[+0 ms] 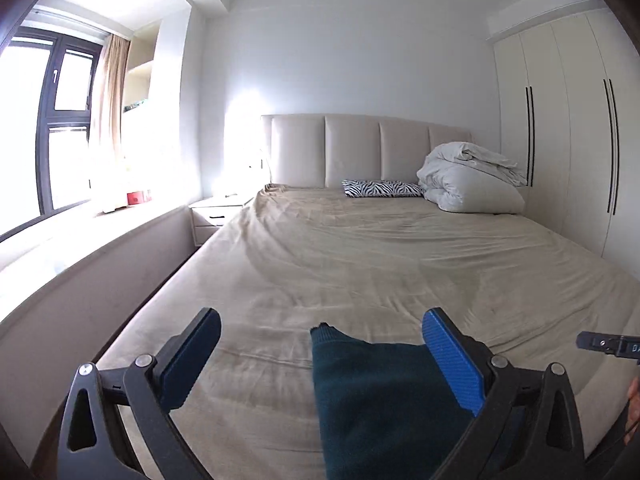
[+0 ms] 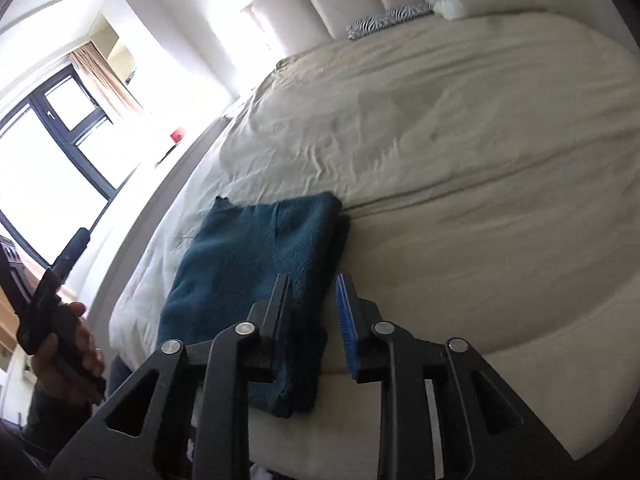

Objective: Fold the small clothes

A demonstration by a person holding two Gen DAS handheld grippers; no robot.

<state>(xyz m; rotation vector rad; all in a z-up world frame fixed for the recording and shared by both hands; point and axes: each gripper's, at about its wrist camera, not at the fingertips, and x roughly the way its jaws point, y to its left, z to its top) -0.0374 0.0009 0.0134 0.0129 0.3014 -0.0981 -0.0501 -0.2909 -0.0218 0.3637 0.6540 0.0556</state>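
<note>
Folded teal garment (image 2: 256, 276) flat at near edge of bed (image 2: 460, 168), left gripper (image 1: 320, 344) spread wide above it, empty, right gripper (image 2: 312, 300) part open, pads clear of cloth

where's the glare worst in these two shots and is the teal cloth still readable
Left wrist view: the window and wall beside the headboard blow out white. Right wrist view: same window glare, but the folded teal garment stays clear, fisheye bending the bed.
</note>
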